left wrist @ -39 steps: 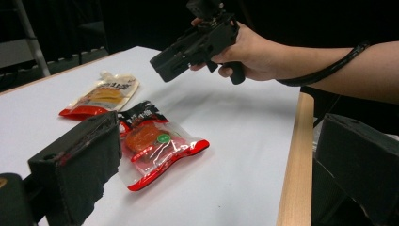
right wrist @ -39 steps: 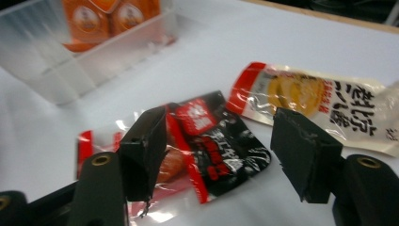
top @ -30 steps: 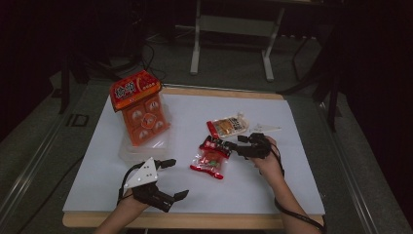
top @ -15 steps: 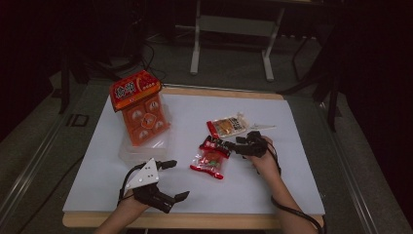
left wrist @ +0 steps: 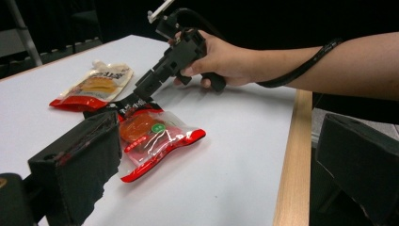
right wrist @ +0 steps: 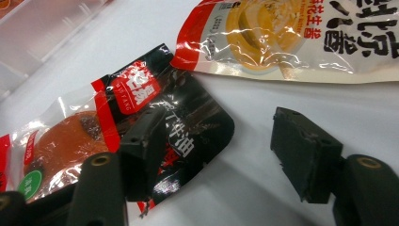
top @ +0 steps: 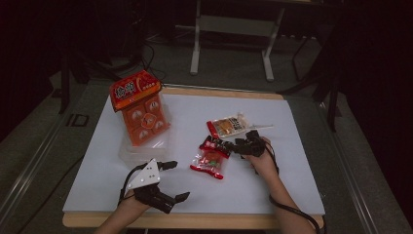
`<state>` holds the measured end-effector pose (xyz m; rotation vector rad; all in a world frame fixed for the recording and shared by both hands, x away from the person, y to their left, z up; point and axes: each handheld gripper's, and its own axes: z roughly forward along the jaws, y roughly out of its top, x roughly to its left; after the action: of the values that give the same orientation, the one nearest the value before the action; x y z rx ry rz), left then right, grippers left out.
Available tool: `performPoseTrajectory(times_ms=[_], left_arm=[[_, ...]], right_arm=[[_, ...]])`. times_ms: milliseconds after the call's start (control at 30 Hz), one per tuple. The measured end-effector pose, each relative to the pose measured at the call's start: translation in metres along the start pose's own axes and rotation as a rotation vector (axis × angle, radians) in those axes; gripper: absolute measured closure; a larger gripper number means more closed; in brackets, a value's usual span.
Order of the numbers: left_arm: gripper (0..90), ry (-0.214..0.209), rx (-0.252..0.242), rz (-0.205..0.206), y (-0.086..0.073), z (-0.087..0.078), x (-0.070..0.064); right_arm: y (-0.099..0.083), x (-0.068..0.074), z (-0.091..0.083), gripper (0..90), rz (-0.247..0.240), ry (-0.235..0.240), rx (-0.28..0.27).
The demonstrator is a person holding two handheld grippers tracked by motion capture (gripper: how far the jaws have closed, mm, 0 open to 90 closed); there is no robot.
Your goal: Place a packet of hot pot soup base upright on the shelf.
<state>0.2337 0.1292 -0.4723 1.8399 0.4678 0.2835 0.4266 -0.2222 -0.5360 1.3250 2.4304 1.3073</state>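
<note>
A red and black snack packet [top: 210, 157] with a clear window lies flat on the white table. My right gripper [top: 233, 145] is open at the packet's black top corner [right wrist: 188, 127]. Its left jaw lies over that corner and its right jaw rests on bare table. In the left gripper view, the right gripper [left wrist: 143, 92] touches the packet's [left wrist: 150, 134] far end. My left gripper [top: 176, 181] is open and holds nothing near the table's front edge, left of the packet. Its jaws [left wrist: 219, 127] are spread wide.
A yellow and white pouch [top: 226, 126] lies just behind the packet, also close by in the right gripper view [right wrist: 282, 33]. An orange packet [top: 134, 90] leans over a clear plastic tray [top: 127, 152] at the back left. The table's wooden front edge [left wrist: 291, 155] is near.
My right gripper has edged left onto the packet's corner. The left gripper has stayed where it was.
</note>
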Motion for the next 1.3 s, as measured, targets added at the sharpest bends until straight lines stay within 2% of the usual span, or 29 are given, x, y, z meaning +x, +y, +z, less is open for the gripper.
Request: performPoseTrajectory(times_ms=[67, 133, 233, 400, 467, 533, 633, 667, 733, 800, 900, 1000, 1300], left_arm=[[1.1, -0.002, 0.002, -0.001, 0.0, 0.0, 0.0], [1.1, 0.0, 0.003, 0.002, 0.0, 0.001, -0.001], [1.1, 0.0, 0.004, 0.001, 0.0, 0.0, 0.0], [1.1, 0.0, 0.005, 0.0, 0.0, 0.0, 0.0], [1.1, 0.0, 0.006, 0.0, -0.001, 0.0, 0.0], [1.1, -0.001, 0.007, 0.0, -0.001, 0.001, 0.0], [1.1, 0.0, 0.008, 0.002, -0.001, 0.001, 0.0], [1.1, 0.0, 0.01, -0.002, -0.001, 0.001, 0.0], [1.1, 0.0, 0.012, 0.0, -0.001, 0.001, 0.0], [1.1, 0.0, 0.015, 0.002, -0.001, 0.002, 0.0], [1.1, -0.001, 0.014, 0.001, -0.001, 0.002, -0.001], [1.1, 0.0, 0.013, -0.001, -0.001, 0.002, 0.0], [1.1, 0.018, 0.011, -0.005, -0.003, 0.003, 0.002]], right_arm=[[0.0, 0.0, 0.0, 40.1, -0.005, 0.005, 0.001], [0.0, 0.0, 0.001, 42.0, 0.017, 0.027, -0.001], [0.0, 0.0, 0.002, 44.5, 0.03, 0.036, 0.002], [0.001, 0.001, 0.004, 55.2, 0.065, 0.079, 0.011], [0.001, 0.002, 0.005, 56.8, 0.039, 0.066, 0.017], [0.002, 0.002, 0.004, 66.8, 0.055, 0.062, 0.026], [0.003, 0.002, 0.003, 75.4, 0.053, 0.052, 0.032], [0.004, 0.003, 0.002, 84.8, 0.046, 0.045, 0.04], [0.005, 0.004, 0.001, 89.9, 0.045, 0.057, 0.052], [0.007, 0.01, 0.001, 90.0, 0.005, 0.035, 0.063], [0.011, 0.016, -0.001, 90.0, -0.008, 0.029, 0.06], [0.012, 0.026, -0.003, 90.0, -0.061, 0.003, 0.067], [0.019, 0.047, -0.015, 90.0, -0.149, -0.008, 0.036]])
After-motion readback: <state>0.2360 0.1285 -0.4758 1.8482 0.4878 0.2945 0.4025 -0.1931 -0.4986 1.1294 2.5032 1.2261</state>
